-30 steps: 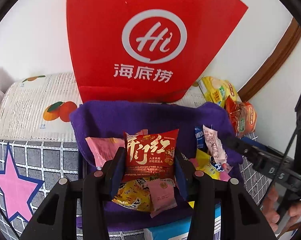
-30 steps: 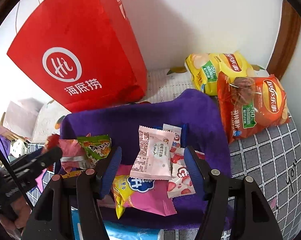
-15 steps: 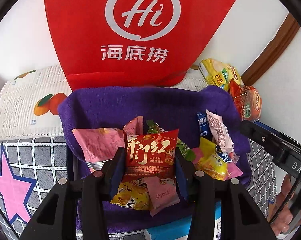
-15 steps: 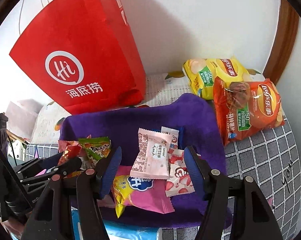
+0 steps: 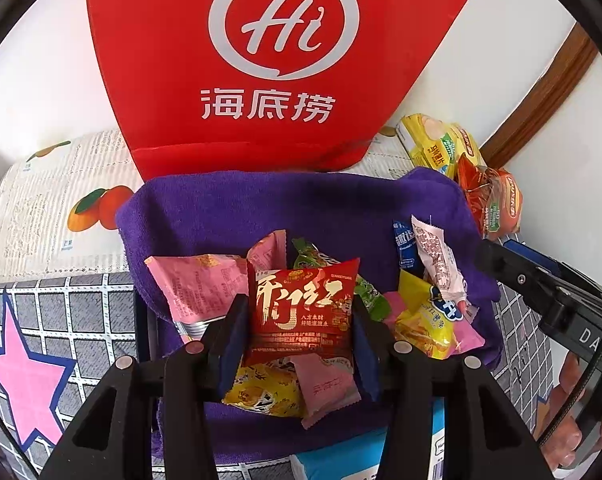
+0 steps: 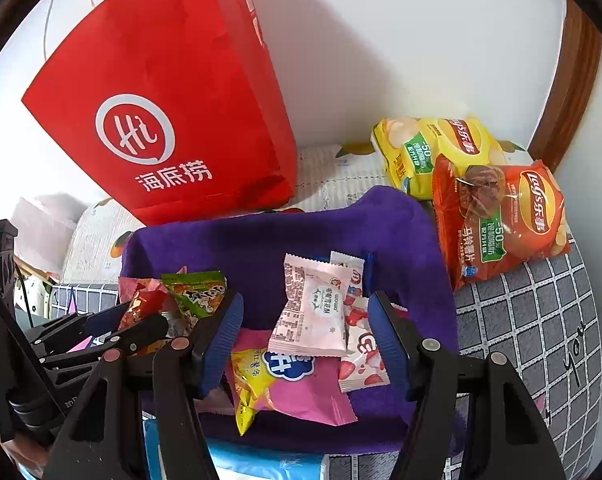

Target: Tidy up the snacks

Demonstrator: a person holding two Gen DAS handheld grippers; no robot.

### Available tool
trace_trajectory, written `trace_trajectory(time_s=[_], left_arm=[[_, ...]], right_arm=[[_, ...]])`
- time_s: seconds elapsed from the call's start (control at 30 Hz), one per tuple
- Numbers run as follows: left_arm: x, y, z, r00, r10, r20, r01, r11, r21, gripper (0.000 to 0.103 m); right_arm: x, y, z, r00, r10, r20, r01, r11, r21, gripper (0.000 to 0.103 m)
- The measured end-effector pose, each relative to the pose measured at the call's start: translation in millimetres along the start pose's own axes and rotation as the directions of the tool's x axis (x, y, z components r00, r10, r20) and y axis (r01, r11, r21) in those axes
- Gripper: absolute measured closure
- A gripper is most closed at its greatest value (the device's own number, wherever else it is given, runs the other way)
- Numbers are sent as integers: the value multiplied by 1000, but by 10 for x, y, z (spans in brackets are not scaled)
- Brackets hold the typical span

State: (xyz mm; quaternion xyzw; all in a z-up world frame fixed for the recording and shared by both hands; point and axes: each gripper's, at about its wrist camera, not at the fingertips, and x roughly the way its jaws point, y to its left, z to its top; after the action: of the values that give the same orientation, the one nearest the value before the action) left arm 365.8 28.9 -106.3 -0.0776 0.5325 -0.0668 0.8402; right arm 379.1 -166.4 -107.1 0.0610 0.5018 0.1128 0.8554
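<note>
Left gripper [image 5: 301, 320] clamped red snack packet [image 5: 303, 312] upright above purple-lined basket [image 5: 261, 208]; red paper bag [image 5: 285, 60] stood directly beyond, probably the destination. Right gripper [image 6: 305, 312] hung apart, empty.

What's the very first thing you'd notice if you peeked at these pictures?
The giant red paper bag with a white Hi logo, standing against the wall behind everything. Next, the left tool gripping a shiny red snack packet above a purple towel piled with colourful snacks. Off to the right lie a yellow chip bag and an orange chip bag.
</note>
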Motion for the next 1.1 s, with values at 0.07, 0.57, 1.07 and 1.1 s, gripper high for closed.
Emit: trace_trajectory(time_s=[0.07,0.57,1.07,1.1], left_arm=[[9,-3,5,1000,-2,-6,2,1000,0,55],[-38,-25,44,1000,-2,8,2,1000,3,36],[-257,-101,33,994,13,109,-17,999,35,34],[-282,-104,36,992,21,121,-25,999,31,34]], right_arm=[[-3,14,-3,1000,-1,1,1,1000,-6,39],[-16,-7,3,1000,7,-1,-7,1000,-6,39],[-140,15,15,999,-29,22,29,999,-42,38],[-152,20,12,1000,-21,23,22,999,-45,38]])
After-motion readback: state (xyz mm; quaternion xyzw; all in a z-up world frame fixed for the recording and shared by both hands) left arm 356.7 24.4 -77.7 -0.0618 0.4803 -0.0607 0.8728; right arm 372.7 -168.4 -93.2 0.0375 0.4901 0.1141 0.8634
